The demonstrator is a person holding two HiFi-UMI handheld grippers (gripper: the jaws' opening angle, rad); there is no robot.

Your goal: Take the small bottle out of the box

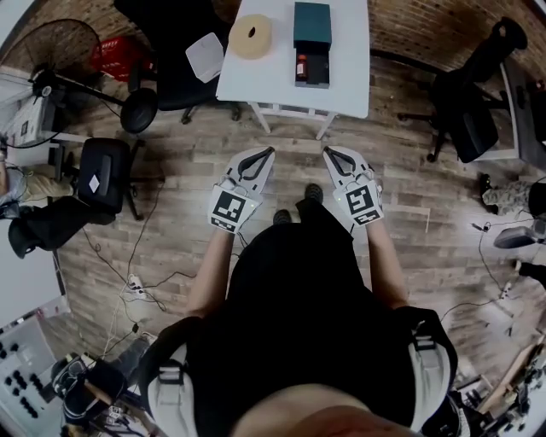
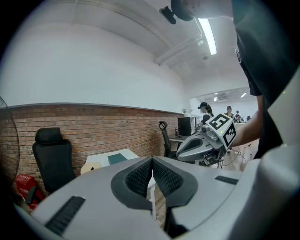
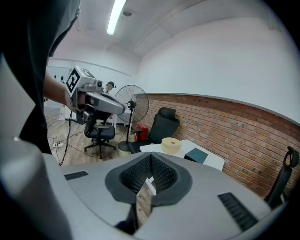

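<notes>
The white table [image 1: 281, 77] is my landmark, and it stands straight ahead of me. Both grippers hang short of its near edge, well apart from anything on it. The left gripper [image 1: 270, 151] points at the near edge from the left. Its jaws are pressed together with nothing between them. The right gripper [image 1: 328, 151] mirrors it from the right, jaws likewise closed and empty.

On the table, the box [image 1: 312, 26] sits toward the right half, its teal part at the far side and its dark open part nearer the front edge. A tape roll [image 1: 251, 36] lies to the left of it, near the table's far-left corner.

The small bottle [image 1: 301, 67] lies in the dark open part of the box, against its left wall — not yet taken out. Its long axis seems to run from the table's near edge toward the far edge, roughly in line with my reach.

From the grippers the bottle lies forward, nearly midway between the two tips. The right gripper looks a shade nearer, though I'd call it close. Either one must open before it goes in — and straddle the bottle across its narrow width.
</notes>
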